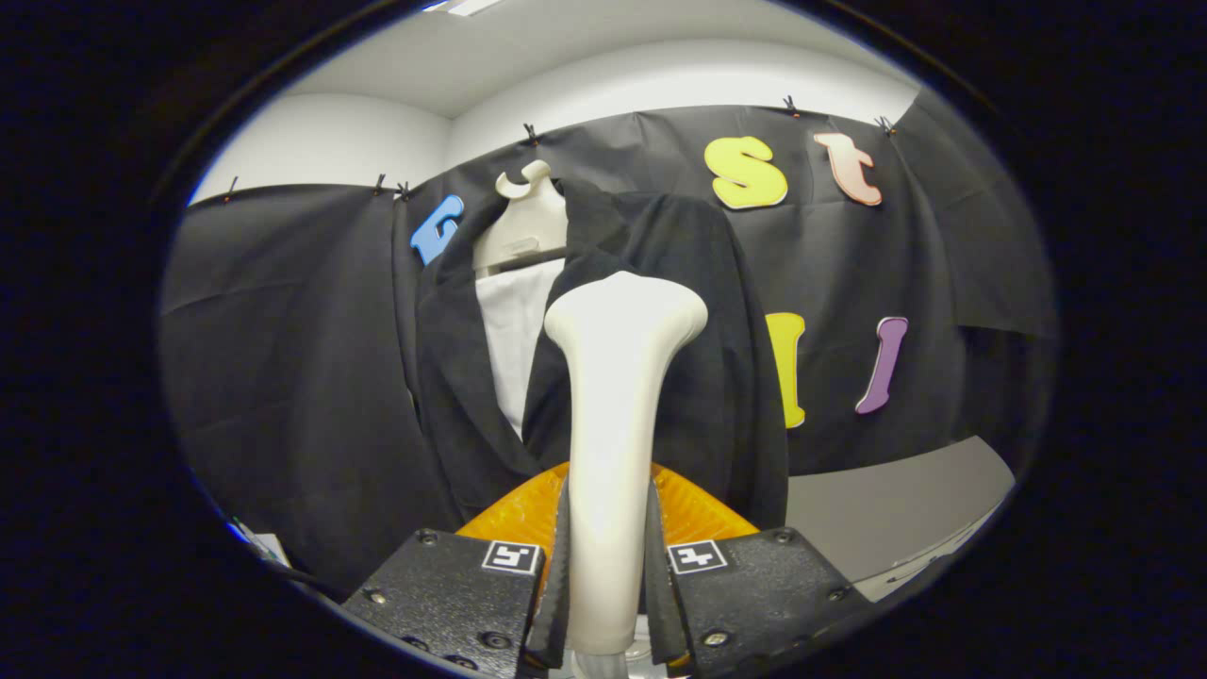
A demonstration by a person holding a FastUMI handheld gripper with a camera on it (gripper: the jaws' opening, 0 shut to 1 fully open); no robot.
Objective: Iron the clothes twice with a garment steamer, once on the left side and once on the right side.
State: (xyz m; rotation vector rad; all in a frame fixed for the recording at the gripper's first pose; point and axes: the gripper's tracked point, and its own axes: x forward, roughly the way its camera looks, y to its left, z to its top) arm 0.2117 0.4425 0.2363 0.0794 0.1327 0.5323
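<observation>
A white garment steamer (pixel 613 415) stands upright between my fingers, and my gripper (pixel 608 566) is shut on its handle. Its wide head rises in front of the right front panel of a black jacket (pixel 698 358). The jacket hangs on a pale mannequin torso (pixel 523 236) with a white shirt (pixel 509 349) showing in the open collar. Whether the steamer head touches the cloth I cannot tell.
An orange ribbed object (pixel 698 514) lies low behind the steamer handle, just beyond my fingers. A grey tabletop (pixel 896 509) spreads to the right of the jacket. A cable and pale items (pixel 269 552) lie low at the left.
</observation>
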